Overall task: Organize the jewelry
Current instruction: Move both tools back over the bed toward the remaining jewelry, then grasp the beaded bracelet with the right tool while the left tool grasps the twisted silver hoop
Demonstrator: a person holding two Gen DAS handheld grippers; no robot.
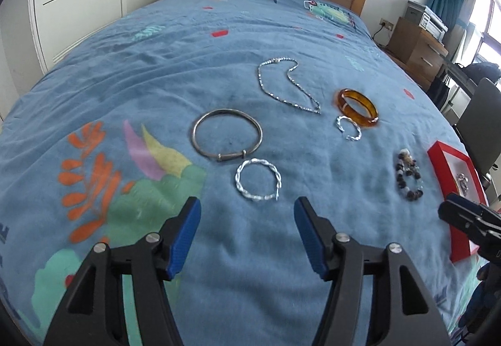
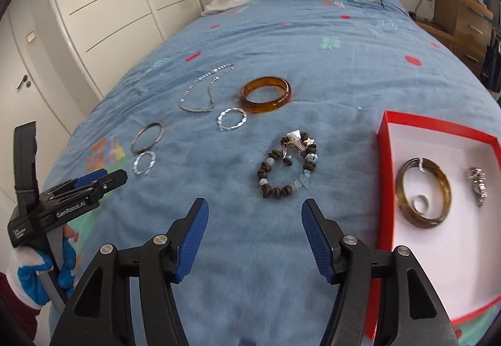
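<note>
Jewelry is spread over a blue patterned bedspread (image 1: 156,64) on a bed. A thin chain necklace (image 1: 286,86) lies farthest up the bed. Just to its right an amber bangle (image 1: 358,107) is seen, with a small twisted silver ring-shaped bracelet (image 1: 348,128) touching its near edge. Nearer, a plain silver bangle (image 1: 227,139) is laid, and a twisted silver bracelet (image 1: 258,180) sits just below it. To the right a beaded bracelet (image 2: 286,170) with dark beads and pale charms is placed. Beside that, a red box (image 2: 438,129) with a white lining holds a brown bangle (image 2: 422,192), a small silver ring (image 2: 421,203) inside it, and a silver trinket (image 2: 477,186). The left gripper (image 1: 247,211) is held above the bedspread near the twisted bracelet, fingers spread apart with nothing between them. The right gripper (image 2: 255,211) is held near the beaded bracelet, fingers likewise apart and empty. A gloved hand (image 2: 34,270) is seen on the left gripper's handle.
</note>
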